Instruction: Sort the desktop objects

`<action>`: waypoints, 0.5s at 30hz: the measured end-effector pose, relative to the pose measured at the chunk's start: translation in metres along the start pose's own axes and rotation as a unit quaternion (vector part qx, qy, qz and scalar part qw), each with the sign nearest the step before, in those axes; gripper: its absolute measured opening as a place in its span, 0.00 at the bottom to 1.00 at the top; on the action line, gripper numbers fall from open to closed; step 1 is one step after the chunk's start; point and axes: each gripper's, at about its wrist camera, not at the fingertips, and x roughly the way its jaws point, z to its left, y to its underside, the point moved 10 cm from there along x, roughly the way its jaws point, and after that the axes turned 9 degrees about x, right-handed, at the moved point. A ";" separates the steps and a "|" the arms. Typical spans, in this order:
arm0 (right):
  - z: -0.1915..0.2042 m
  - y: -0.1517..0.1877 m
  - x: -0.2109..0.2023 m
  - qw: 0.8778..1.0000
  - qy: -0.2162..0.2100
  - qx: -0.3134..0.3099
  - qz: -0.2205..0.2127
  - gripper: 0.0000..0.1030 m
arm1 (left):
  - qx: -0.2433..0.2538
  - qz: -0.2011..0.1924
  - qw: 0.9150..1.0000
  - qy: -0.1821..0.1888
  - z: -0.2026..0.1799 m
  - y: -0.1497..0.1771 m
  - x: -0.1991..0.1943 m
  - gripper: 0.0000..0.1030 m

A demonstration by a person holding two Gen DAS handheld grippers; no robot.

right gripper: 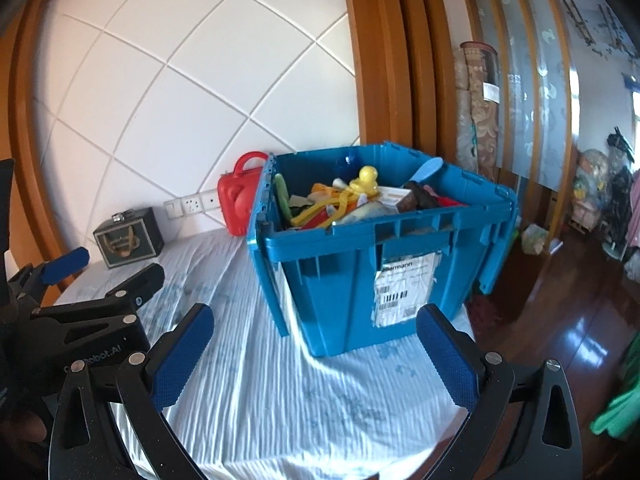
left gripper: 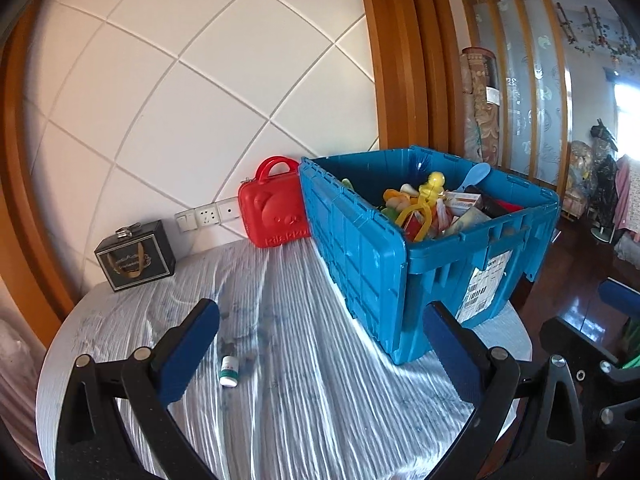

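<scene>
Desktop objects mostly fill a blue crate (left gripper: 360,248) standing on the cloth-covered surface (left gripper: 288,400): a yellow toy figure (left gripper: 434,186), a blue spoon (left gripper: 476,174) and boxes. A small white bottle (left gripper: 229,371) lies on the surface near the left tongs (left gripper: 320,360), which are spread wide and empty. Right tongs (right gripper: 314,356) are likewise released, facing the crate's labelled side. A red case (left gripper: 272,208) and black box (left gripper: 134,256) stand by the wall.

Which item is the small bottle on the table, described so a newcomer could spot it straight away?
Start at the big blue crate on the cloth-covered table, then look to the near left side of the cloth. The small bottle lies there alone, just beside the left hand-held gripper's left finger. It is white with a green label, unlike the red case and black box by the wall.
</scene>
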 end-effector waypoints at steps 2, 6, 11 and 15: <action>-0.002 0.003 0.002 1.000 -0.001 0.002 0.004 1.00 | -0.003 0.000 1.000 -0.003 0.002 0.001 -0.001 1.00; -0.004 0.005 0.005 1.000 -0.005 0.006 0.011 1.00 | -0.003 0.005 1.000 -0.006 0.001 0.001 0.001 1.00; -0.007 0.005 0.007 1.000 -0.009 0.011 0.013 1.00 | -0.003 0.010 1.000 -0.005 -0.001 0.002 0.004 1.00; -0.006 0.006 0.008 1.000 -0.013 0.009 0.016 1.00 | -0.014 0.000 1.000 -0.001 0.002 0.001 0.002 1.00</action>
